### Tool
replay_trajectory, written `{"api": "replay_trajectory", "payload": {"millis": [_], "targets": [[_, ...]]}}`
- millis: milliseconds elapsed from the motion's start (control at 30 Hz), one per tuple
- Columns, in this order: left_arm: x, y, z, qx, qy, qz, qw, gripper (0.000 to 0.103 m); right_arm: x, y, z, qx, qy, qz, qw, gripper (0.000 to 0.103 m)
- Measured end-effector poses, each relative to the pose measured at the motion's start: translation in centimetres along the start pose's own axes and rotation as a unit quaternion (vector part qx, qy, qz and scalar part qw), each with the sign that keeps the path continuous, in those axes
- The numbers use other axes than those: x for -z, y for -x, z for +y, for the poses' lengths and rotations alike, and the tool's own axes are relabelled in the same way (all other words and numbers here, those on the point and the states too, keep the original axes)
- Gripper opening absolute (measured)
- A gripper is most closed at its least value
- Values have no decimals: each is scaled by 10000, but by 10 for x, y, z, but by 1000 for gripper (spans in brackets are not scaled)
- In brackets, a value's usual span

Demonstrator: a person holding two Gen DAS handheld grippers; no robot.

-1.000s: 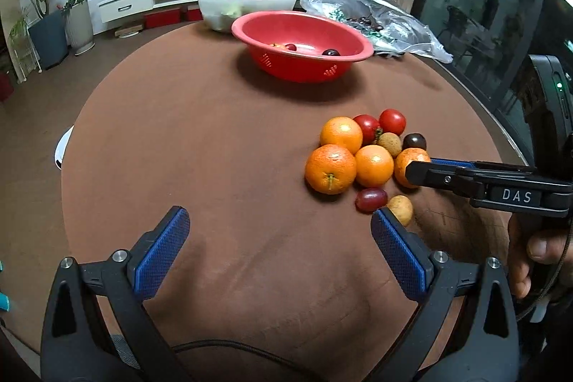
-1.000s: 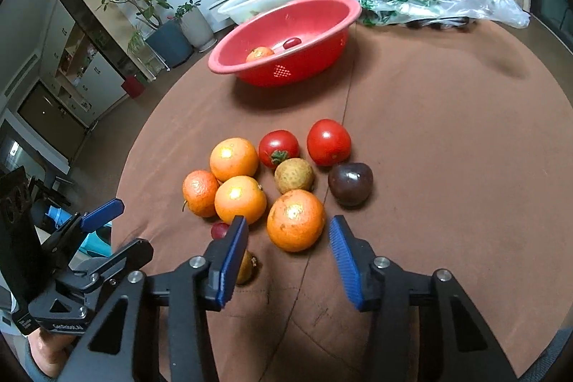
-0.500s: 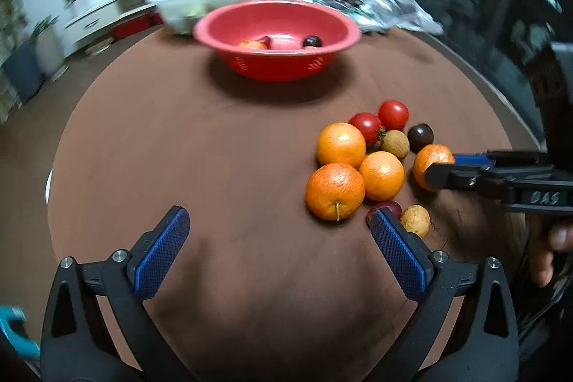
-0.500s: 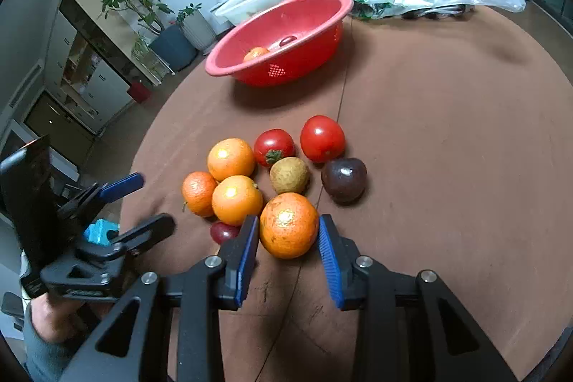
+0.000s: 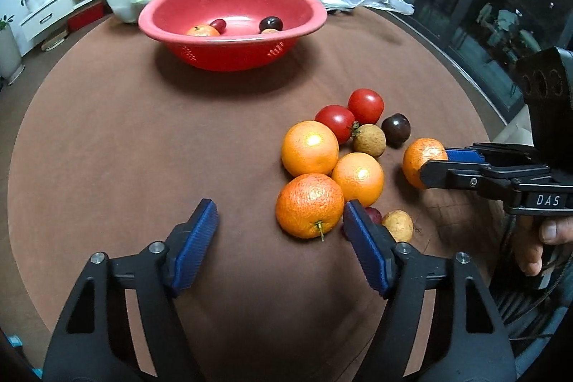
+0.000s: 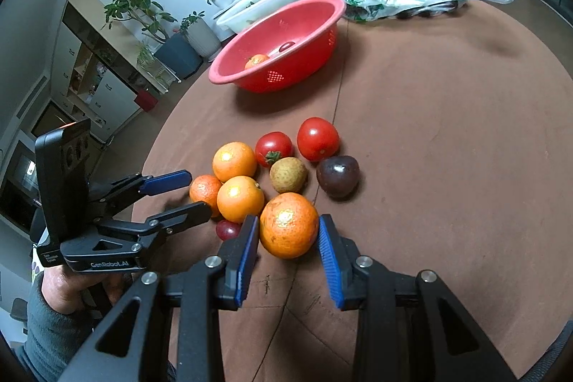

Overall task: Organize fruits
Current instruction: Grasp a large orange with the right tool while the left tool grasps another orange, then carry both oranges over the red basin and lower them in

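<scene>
Fruit cluster (image 5: 343, 163) on table (image 5: 143, 149), colander (image 5: 232, 20) behind.

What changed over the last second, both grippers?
The right gripper advanced and narrowed its jaws around the nearest orange, now touching or nearly so. The left gripper moved in toward the fruit pile, jaws wide open, holding nothing. The fruits on the table and in the red basin stayed put.

The left wrist view looks from low over the near edge of the table (image 5: 107, 138), facing 12 o'clock toward the red bowl (image 5: 232, 24), with the fruit pile (image 5: 333, 167) near at 2 o'clock. The right wrist view sits closer, the pile (image 6: 272, 181) straight ahead and the bowl (image 6: 279, 45) at 12 o'clock. Both share pile, bowl and table.
</scene>
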State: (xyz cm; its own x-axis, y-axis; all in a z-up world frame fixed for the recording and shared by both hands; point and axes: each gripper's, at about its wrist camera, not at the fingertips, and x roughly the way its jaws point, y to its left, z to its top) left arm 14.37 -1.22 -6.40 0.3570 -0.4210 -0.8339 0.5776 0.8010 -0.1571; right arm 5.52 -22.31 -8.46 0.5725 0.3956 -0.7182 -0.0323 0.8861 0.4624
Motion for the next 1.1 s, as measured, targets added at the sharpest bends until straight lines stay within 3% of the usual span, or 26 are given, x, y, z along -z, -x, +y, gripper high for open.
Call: {"api": "replay_trajectory", "payload": {"millis": [267,367,1100], "targets": [[-3,-7,-5,358,-89,119,9992,51,1,0,0,-11,-20,-3,10000,37],[-2,-6,-6,486,-78,105,9987,37,2,0,0,-12,-36,-3,10000,37],[15,17,7,449,291,-275,9982,36,3,0,2,-58,-25,-50,10000,37]]}}
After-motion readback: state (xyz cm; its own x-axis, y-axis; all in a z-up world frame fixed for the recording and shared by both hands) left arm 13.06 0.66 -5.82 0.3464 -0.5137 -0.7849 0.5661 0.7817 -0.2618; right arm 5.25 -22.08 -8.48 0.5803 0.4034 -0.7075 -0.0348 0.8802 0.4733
